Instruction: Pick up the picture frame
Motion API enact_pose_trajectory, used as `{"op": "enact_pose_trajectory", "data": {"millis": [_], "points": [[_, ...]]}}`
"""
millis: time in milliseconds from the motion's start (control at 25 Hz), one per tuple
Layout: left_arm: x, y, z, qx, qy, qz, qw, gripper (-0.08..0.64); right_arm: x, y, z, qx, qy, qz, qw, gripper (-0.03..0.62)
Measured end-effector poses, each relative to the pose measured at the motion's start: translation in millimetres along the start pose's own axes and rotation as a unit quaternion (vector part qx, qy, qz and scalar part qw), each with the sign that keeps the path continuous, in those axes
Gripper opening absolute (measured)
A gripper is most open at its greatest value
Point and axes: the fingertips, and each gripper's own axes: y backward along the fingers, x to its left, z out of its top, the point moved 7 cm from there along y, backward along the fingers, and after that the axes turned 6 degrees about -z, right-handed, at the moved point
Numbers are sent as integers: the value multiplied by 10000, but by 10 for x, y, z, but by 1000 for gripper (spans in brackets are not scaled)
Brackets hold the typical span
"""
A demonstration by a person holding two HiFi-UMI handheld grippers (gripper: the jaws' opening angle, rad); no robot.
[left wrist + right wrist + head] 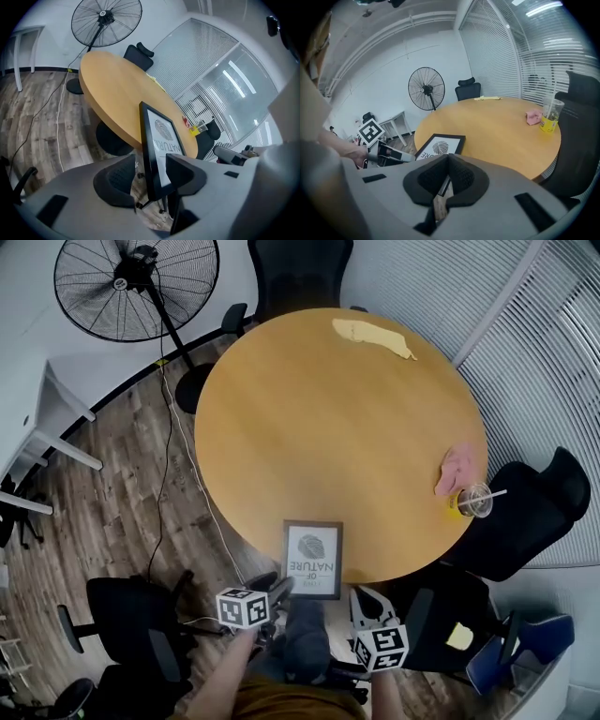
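Left gripper [149, 174] stood wide open around the picture frame [312, 559] at the table [281, 427] rim. Right gripper [449, 164] was closed, empty.

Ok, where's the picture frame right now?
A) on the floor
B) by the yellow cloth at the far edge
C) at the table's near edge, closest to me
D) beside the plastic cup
C: the picture frame lies flat at the near rim of the table, away from the yellow cloth and plastic cup.
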Motion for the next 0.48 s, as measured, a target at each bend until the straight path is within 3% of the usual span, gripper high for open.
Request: {"op": "enact_pose_trajectory", "data": {"millis": [200, 480], "points": [[19, -118, -34, 365, -99, -90, 9992, 212, -58, -126, -13, 99, -58, 79, 9999, 12], [37, -233, -45, 627, 251, -476, 9966, 207, -121, -244, 19, 198, -94, 157, 9996, 12]]}}
